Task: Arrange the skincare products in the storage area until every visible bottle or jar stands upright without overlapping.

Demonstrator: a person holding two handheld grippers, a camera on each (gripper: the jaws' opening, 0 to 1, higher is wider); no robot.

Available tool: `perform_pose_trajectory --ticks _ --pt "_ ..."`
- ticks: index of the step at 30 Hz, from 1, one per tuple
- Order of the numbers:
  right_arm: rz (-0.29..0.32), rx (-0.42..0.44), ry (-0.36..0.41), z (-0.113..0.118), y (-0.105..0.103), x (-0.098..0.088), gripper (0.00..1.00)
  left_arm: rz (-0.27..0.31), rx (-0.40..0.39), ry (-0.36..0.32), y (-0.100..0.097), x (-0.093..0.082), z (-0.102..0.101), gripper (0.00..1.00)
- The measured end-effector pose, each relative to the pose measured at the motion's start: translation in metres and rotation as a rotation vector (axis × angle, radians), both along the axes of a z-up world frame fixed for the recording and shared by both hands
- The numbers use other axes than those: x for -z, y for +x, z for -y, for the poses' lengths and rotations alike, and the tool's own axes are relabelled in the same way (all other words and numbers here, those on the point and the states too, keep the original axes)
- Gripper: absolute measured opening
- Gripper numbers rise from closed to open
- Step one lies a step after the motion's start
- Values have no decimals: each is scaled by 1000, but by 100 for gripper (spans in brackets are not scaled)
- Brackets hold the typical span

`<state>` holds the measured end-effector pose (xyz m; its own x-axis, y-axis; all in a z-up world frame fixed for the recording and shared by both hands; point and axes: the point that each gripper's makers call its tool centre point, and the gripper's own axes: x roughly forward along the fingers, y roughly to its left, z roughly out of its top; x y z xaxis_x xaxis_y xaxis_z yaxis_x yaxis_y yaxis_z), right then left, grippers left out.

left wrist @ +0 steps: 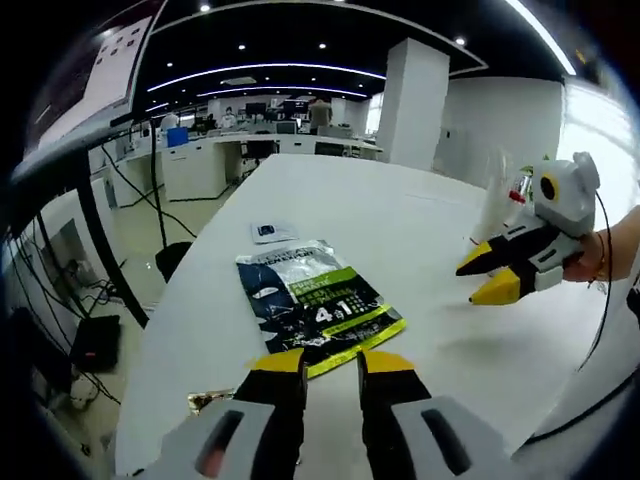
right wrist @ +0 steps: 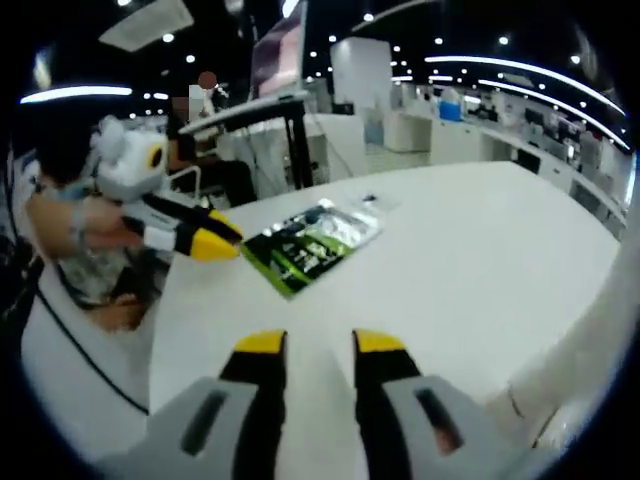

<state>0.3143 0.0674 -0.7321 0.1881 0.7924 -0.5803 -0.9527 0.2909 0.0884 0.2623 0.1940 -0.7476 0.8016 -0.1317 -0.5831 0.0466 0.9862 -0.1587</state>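
A flat dark and green sachet pack point(left wrist: 315, 300) lies on the white table point(left wrist: 420, 230), just beyond my left gripper point(left wrist: 330, 362), which is open with nothing between its jaws. A small white sachet point(left wrist: 272, 232) lies farther off behind the pack. My right gripper point(left wrist: 483, 282) hovers over the table at the right, open, held by a hand. In the right gripper view, the right gripper point(right wrist: 320, 345) stands open over bare table. The green pack point(right wrist: 310, 240) lies ahead, with the left gripper point(right wrist: 222, 240) at its left edge.
A crumpled gold wrapper point(left wrist: 205, 400) lies near the table edge beside my left jaw. Something translucent and blurred point(left wrist: 500, 185) stands behind the right gripper. A dark monitor stand point(right wrist: 290, 130) rises beyond the table. A person's hand point(right wrist: 90, 225) holds the left gripper.
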Motion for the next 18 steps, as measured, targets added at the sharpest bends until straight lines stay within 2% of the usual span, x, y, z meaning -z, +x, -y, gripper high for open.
perform_pose_trajectory --ticks 2,8,11,14,15,18 --pt "-13 -9 -6 -5 0 3 24 -2 -1 10 5 3 -5 19" --pt "-43 -22 -8 -22 -5 6 24 -66 -1 62 9 17 -15 17" --pt "-43 -30 -24 -28 -7 9 24 -107 2 80 5 25 -18 11" --pt "-44 -32 -29 -33 -8 10 24 -91 60 121 5 27 -15 3" --pt "-45 -34 -30 -35 -8 10 24 -82 84 104 5 26 -11 1" --pt "-54 -37 -32 -40 -9 13 24 -73 86 98 6 25 -14 1"
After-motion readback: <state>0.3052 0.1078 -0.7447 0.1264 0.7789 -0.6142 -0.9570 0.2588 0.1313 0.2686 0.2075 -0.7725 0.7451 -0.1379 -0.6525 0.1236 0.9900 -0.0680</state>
